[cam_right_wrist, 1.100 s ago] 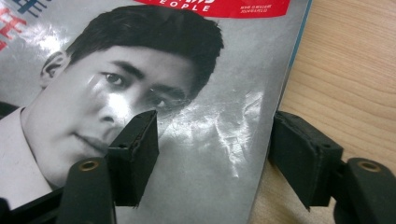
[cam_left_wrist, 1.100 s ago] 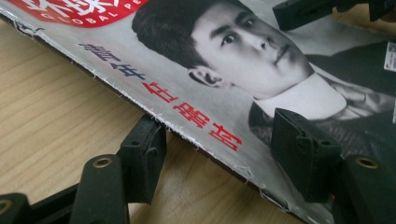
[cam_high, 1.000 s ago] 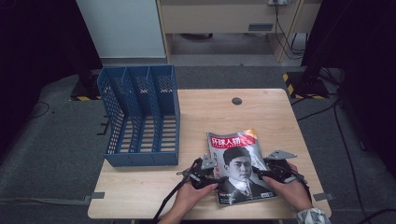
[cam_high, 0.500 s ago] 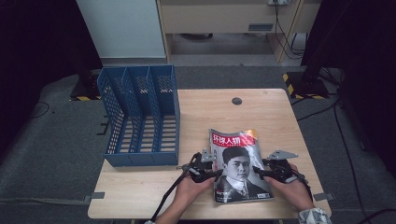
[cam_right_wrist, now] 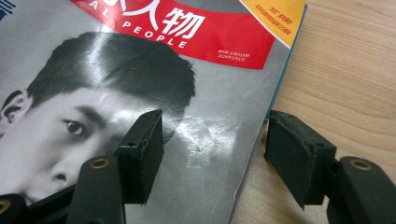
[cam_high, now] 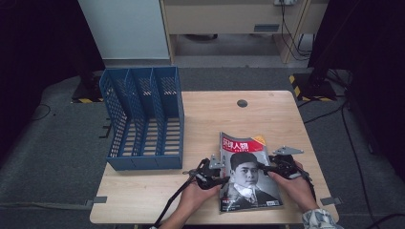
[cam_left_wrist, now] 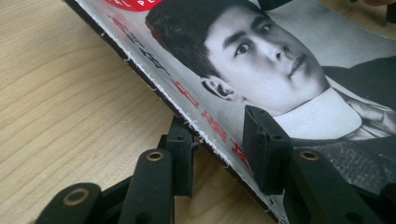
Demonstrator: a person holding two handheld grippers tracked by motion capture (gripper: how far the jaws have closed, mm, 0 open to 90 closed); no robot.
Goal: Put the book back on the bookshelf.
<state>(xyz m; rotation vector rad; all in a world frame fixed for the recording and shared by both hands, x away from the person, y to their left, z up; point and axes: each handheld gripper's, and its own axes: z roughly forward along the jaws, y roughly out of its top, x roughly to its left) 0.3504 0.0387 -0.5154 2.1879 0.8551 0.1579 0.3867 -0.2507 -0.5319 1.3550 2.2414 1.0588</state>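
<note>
High view: glossy portrait-cover magazine point(cam_high: 248, 174) straddled by both spread, unclenched grippers point(cam_high: 216, 171) point(cam_high: 273, 165).

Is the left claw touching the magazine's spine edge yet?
Cannot tell. In the left gripper view the left claw straddles the magazine spine, jaws wide, but contact isn't plainly visible.

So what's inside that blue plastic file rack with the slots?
As far as the high view shows, nothing: the blue plastic file rack has three slots showing bare perforated walls. The dividers hide parts of each slot. The portrait-cover magazine lies outside it, on the wooden table.
</note>
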